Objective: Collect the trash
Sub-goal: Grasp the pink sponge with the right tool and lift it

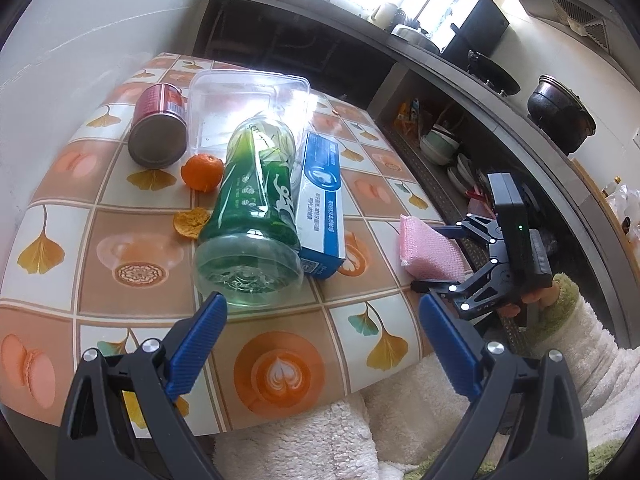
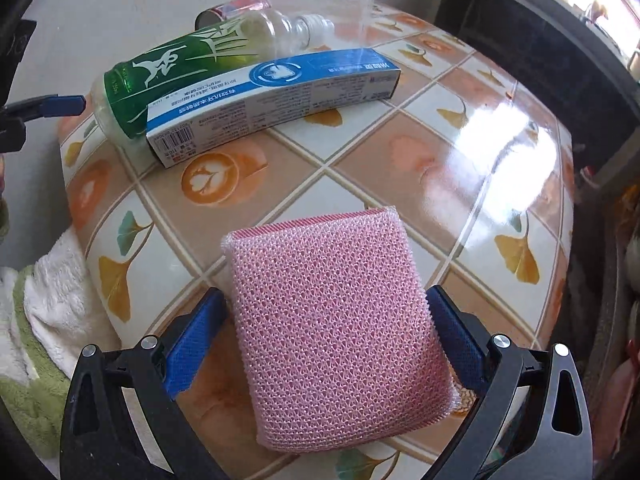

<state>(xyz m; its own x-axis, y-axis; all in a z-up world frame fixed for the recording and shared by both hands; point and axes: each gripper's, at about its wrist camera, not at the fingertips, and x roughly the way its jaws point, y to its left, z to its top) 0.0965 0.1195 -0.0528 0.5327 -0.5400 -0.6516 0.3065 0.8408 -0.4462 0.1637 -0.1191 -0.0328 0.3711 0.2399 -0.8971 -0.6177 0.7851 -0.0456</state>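
Note:
A green-labelled plastic bottle (image 1: 248, 216) lies on its side on the tiled table, base toward my left gripper (image 1: 323, 312), which is open just short of it. A blue and white carton (image 1: 320, 200) lies against the bottle. Behind them are a red can (image 1: 160, 124), a clear plastic tub (image 1: 248, 96), an orange (image 1: 202, 172) and a piece of peel (image 1: 190, 222). A pink sponge (image 2: 340, 320) lies flat at the table's edge. My right gripper (image 2: 326, 300) is open, one finger on each side of the sponge. The bottle (image 2: 168, 76) and carton (image 2: 272, 96) lie beyond.
The table (image 1: 132, 240) stands against a white wall on the left. A dark counter with pots (image 1: 560, 116) and shelves of bowls (image 1: 440, 144) runs along the right. A fluffy white and green sleeve (image 1: 580, 344) and cloth sit at the table's near edge.

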